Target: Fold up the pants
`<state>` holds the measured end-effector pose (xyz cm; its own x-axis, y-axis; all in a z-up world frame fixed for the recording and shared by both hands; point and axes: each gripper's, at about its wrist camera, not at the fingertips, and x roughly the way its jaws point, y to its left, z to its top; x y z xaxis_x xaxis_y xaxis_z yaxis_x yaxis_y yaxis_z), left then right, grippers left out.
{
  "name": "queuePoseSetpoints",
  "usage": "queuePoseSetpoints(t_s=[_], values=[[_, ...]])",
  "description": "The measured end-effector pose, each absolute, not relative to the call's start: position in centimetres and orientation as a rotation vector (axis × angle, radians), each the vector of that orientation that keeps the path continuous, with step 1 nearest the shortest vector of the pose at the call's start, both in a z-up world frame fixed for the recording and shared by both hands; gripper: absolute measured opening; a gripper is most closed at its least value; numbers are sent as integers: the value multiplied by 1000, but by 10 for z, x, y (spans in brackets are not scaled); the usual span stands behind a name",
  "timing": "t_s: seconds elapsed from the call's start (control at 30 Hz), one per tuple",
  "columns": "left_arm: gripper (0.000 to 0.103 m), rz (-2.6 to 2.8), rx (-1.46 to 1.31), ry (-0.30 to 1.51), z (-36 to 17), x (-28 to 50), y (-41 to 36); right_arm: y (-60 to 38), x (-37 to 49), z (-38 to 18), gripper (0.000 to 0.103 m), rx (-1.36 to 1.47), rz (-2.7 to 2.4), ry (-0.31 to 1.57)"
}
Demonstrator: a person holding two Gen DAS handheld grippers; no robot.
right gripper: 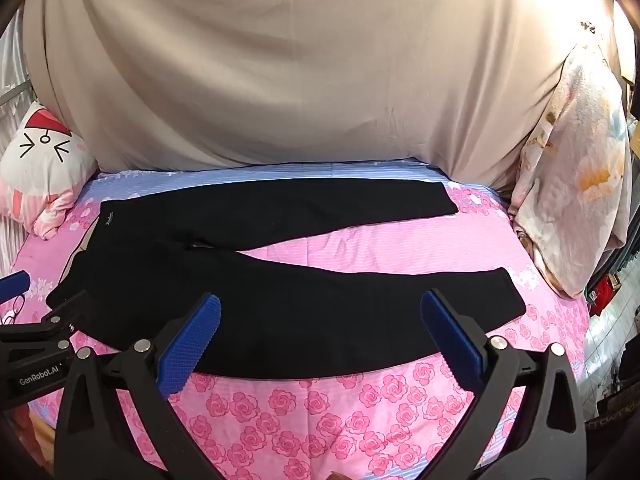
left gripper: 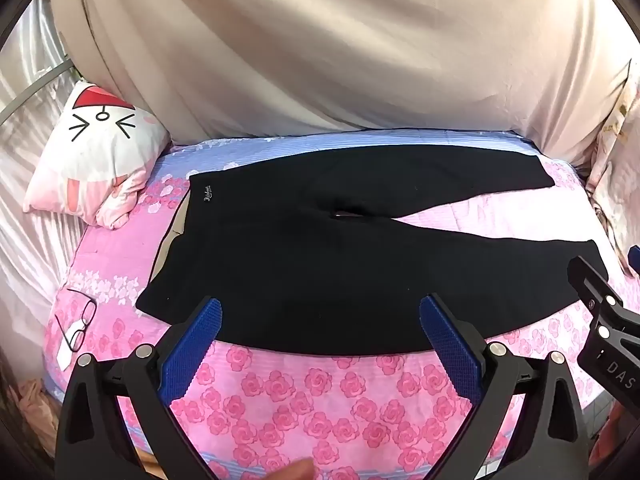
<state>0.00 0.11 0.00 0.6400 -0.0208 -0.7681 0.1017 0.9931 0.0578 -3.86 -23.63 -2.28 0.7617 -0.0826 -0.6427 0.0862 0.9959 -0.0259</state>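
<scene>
Black pants point(left gripper: 304, 248) lie flat on the pink rose-print bed, waistband to the left, both legs spread out to the right in a V. They also show in the right wrist view point(right gripper: 280, 304). My left gripper point(left gripper: 320, 312) is open and empty, hovering over the near edge of the pants by the hip. My right gripper point(right gripper: 320, 312) is open and empty, above the near leg. The right gripper's body shows at the right edge of the left wrist view point(left gripper: 604, 320); the left gripper's body shows at the left of the right wrist view point(right gripper: 36, 344).
A cat-face pillow point(left gripper: 96, 152) lies at the bed's far left. Eyeglasses point(left gripper: 78, 322) rest on the bed point(left gripper: 320, 400) left of the waistband. A beige curtain point(left gripper: 320, 48) hangs behind the bed. A floral bundle of bedding point(right gripper: 576, 168) stands at the right.
</scene>
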Motion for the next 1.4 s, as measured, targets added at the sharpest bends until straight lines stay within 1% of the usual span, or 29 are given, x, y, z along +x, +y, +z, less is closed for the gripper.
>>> queuePoseSetpoints(t_s=[0.63, 1.03, 1.17, 1.4], values=[[98, -79, 109, 861, -4, 4, -6, -235, -28, -29, 98, -6, -90, 719], [98, -70, 96, 945, -19, 14, -1, -234, -22, -35, 98, -3, -84, 736], [97, -84, 128, 910, -18, 11, -3, -237, -20, -39, 98, -2, -82, 747], [98, -106, 126, 934, -34, 20, -2, -244, -8, -51, 98, -13, -85, 779]])
